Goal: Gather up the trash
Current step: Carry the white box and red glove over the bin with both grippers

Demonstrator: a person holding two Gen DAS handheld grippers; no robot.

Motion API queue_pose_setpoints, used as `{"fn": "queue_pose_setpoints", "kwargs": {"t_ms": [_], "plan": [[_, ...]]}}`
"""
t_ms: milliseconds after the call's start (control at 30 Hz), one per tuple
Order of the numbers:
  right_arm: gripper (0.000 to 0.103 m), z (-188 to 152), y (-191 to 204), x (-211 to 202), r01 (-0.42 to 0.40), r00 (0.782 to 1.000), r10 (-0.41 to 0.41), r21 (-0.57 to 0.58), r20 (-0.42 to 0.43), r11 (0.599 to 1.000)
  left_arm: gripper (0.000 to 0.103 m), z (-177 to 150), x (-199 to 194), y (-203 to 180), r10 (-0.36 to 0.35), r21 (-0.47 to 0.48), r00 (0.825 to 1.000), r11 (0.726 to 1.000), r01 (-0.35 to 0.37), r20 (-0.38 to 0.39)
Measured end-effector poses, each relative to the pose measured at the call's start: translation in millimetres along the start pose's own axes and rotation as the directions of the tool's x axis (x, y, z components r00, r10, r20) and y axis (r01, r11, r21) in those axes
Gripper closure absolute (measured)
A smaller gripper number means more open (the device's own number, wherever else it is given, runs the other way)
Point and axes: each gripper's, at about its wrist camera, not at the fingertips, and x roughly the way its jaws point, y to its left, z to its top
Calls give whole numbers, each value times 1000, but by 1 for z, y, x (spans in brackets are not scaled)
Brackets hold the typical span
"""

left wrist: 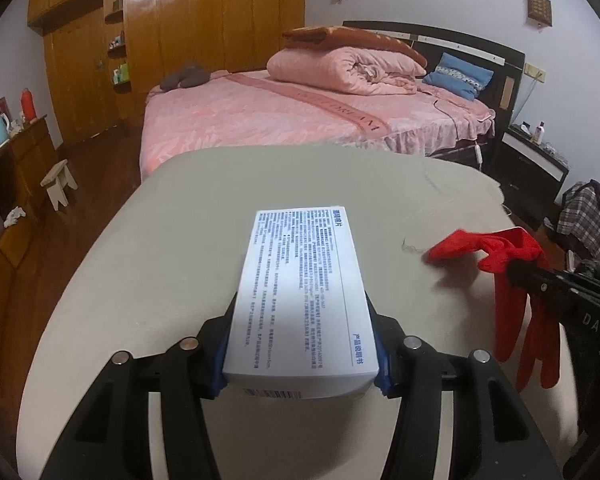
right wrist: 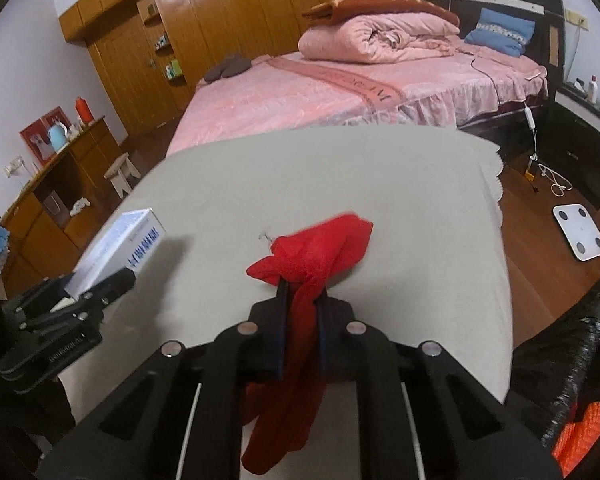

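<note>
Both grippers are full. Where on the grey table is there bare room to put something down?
Table: bare along the far edge toward the bed, and between white box and red cloth. Crowded near both grippers.

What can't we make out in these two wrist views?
- White box in the left hand-held gripper: print too small and blurred to read; underside hidden, left wrist view.
- Red cloth in the right hand-held gripper: type unclear, folds hide its shape; lower end cut off behind the gripper body, right wrist view.
- Black bag: contents hidden, cut by the right edge.
- Orange item: cut off at the corner.
</note>
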Motion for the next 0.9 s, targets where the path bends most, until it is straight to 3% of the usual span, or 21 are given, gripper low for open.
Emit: {"fn": "queue_pose_setpoints", "kwargs": {"t_ms": [900], "plan": [[92,-5,-11,-120,-12,986,15,-16,164,1000,49,17,-90,-54,-65,60,994,996,60,93]]}}
